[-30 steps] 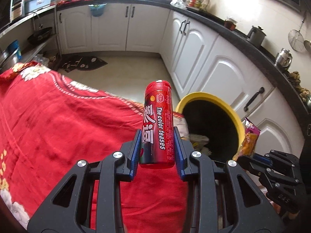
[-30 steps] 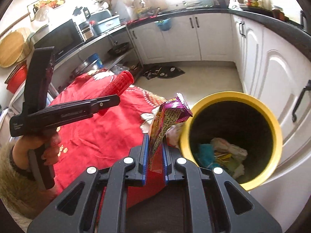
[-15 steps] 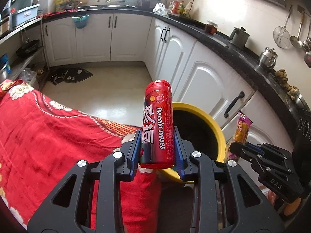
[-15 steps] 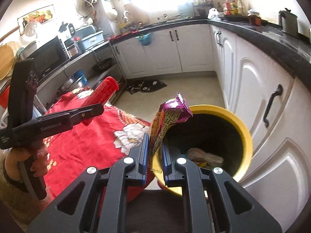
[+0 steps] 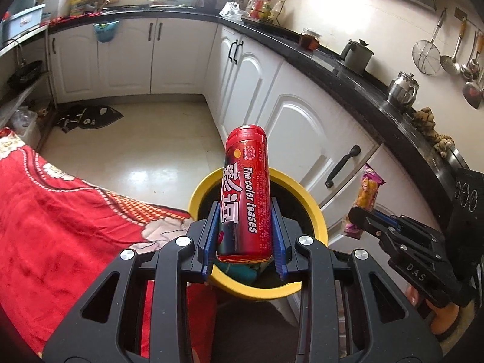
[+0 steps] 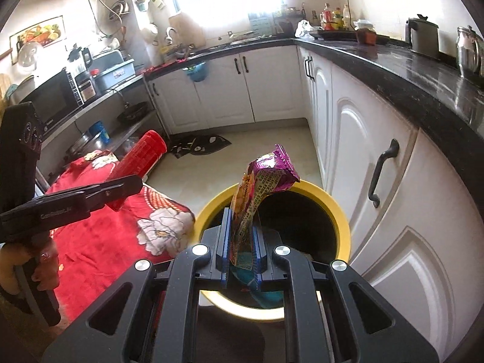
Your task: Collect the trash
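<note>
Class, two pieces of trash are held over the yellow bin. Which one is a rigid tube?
The red candy tube in the left tongs; the right tongs pinch a crumpled purple snack wrapper.

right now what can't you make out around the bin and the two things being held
- Bin contents: right wrist view, mostly hidden by the right gripper and snack wrapper.
- Near rim and base: left wrist view, behind the left gripper and red tube.
- Tube's small print: too small.
- Wrapper's brand: crumpled, unreadable.
</note>
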Available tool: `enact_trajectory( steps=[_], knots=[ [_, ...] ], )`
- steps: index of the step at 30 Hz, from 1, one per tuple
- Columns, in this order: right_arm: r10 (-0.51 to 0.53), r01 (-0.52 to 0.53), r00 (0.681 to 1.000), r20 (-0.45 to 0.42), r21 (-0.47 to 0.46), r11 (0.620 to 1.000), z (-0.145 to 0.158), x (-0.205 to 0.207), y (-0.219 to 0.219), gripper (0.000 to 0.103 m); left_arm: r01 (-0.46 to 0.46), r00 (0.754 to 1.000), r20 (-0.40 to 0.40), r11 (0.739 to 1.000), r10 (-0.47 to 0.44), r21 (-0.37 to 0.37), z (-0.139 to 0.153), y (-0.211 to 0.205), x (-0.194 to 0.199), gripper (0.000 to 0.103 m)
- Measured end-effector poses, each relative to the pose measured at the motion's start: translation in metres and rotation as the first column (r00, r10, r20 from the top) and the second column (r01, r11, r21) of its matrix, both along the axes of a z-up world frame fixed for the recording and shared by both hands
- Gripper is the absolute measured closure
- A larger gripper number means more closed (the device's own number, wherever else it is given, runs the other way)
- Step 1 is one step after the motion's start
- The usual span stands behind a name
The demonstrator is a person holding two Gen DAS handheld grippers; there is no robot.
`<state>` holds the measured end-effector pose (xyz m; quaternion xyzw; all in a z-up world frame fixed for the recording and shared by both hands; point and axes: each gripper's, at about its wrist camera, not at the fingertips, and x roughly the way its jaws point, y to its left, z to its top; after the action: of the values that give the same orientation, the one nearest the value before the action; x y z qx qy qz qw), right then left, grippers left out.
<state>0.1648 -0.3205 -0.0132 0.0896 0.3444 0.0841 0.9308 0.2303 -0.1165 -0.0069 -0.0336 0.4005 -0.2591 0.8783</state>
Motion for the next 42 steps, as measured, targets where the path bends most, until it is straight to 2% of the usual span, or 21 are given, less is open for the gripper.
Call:
enact_trajectory(
  steps=[25,34,39,42],
  knots=[
    [0.02,-0.022,0.989,-0.147,-0.016,1.0,-0.056,0.047,-0.003,0.091,0.022,0.996,-0.092,0.999,-0.018,0.033,-0.045,-0.037,0.032,0.079],
    [0.008,-0.012,0.986,-0.168,-0.022,1.0,-0.065,0.055,-0.004,0.09,0.026,0.993,-0.117,0.998,-0.021,0.048,-0.056,-0.043,0.039,0.079],
    [-0.024,0.021,0.985,-0.168,-0.021,1.0,-0.066,0.055,-0.009,0.073,0.013,0.991,-0.132,0.999,-0.007,0.048,-0.06,-0.044,0.044,0.077],
    [-0.037,0.034,0.985,-0.169,-0.02,0.999,-0.066,0.054,-0.012,0.069,0.003,0.991,-0.135,0.998,0.005,0.059,-0.063,-0.043,0.045,0.067]
  ],
)
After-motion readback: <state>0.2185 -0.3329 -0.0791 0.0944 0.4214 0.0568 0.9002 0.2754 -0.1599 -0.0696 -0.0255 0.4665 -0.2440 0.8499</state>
